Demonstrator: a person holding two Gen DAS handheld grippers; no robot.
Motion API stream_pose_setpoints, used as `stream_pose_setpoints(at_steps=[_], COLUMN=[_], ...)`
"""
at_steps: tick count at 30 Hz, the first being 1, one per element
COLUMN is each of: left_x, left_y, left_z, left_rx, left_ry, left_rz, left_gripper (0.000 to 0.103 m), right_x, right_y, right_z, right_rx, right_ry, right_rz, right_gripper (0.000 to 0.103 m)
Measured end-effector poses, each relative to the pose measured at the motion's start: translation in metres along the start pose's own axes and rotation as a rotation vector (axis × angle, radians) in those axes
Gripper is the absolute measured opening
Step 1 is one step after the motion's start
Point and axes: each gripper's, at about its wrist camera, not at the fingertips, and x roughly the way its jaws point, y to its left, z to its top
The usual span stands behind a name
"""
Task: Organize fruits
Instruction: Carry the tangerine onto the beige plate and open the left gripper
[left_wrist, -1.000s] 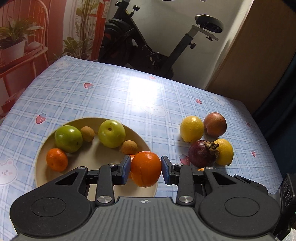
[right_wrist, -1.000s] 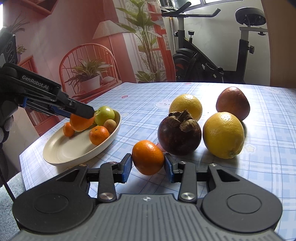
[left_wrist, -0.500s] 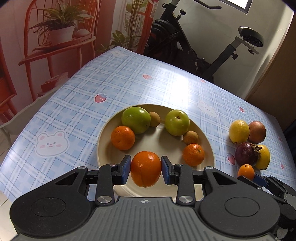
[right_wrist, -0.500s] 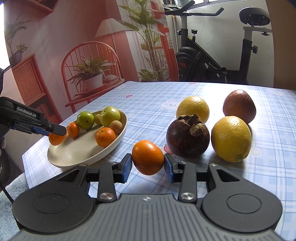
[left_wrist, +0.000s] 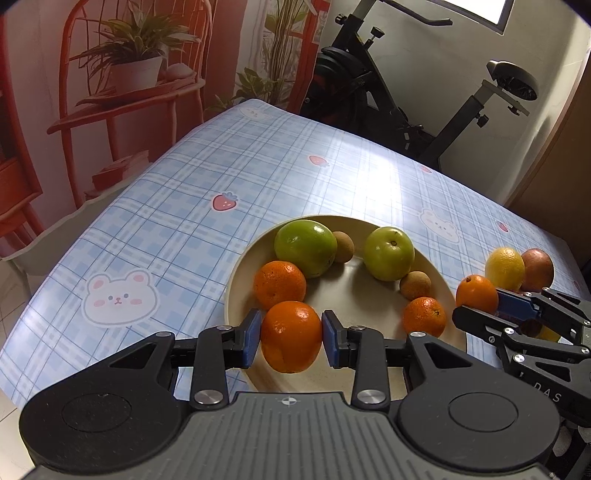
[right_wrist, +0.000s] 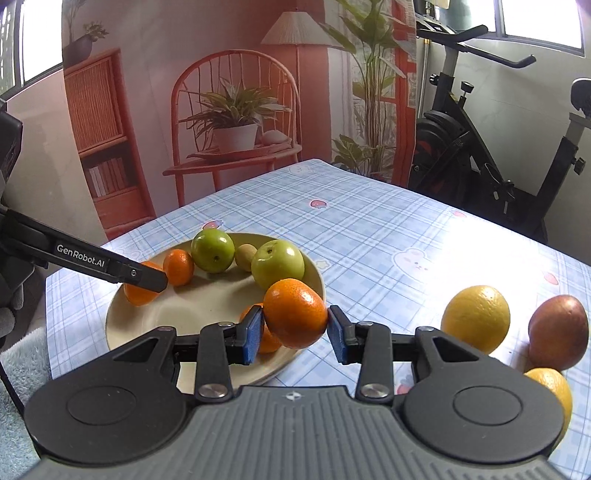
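Fingers, left wrist view: left gripper (left_wrist: 291, 334) clamps 1 orange (left_wrist: 291, 336) over the plate's (left_wrist: 236, 295) near rim. Right wrist view: right gripper (right_wrist: 294, 328) clamps 1 tangerine (right_wrist: 294, 318) above the plate's right edge; 2 lemons (right_wrist: 476, 318) on the tablecloth (right_wrist: 369, 236).

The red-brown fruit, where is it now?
In the right wrist view the red-brown fruit lies on the tablecloth at the far right, beside the yellow lemon, apart from the plate.
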Motion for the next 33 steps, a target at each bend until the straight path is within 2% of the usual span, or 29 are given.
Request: stream_pose_setpoints(at_steps=[4,8,15,33], left_x=[0.003,0.005,0.007,0.013], left_y=[0.007,0.012,0.016,0.022], left_z=[-0.003,-0.003,-0.002,-0.003], left_rx=[-0.027,-0.041,-0.044,-0.057], left_ry=[-0.008,-0.022,-0.035,-0.044], left_rz=[-0.02,-0.006,-0.018,-0.042], left_gripper=[0.037,0.037,0.037,0.038], right_x=[0.015,0.028,0.049,0.055], right_y=[0.01,0.018,0.03,0.032], right_z=[0.01,0.02,0.019,0.018], right_rx=[-0.045,-0.074,-0.125,-0.15], right_ry=[0.007,0.02,0.065,0.084], right_rz=[0.013,0.025,0.027,-0.007], right_gripper=[0.04,0.04,0.04,0.041])
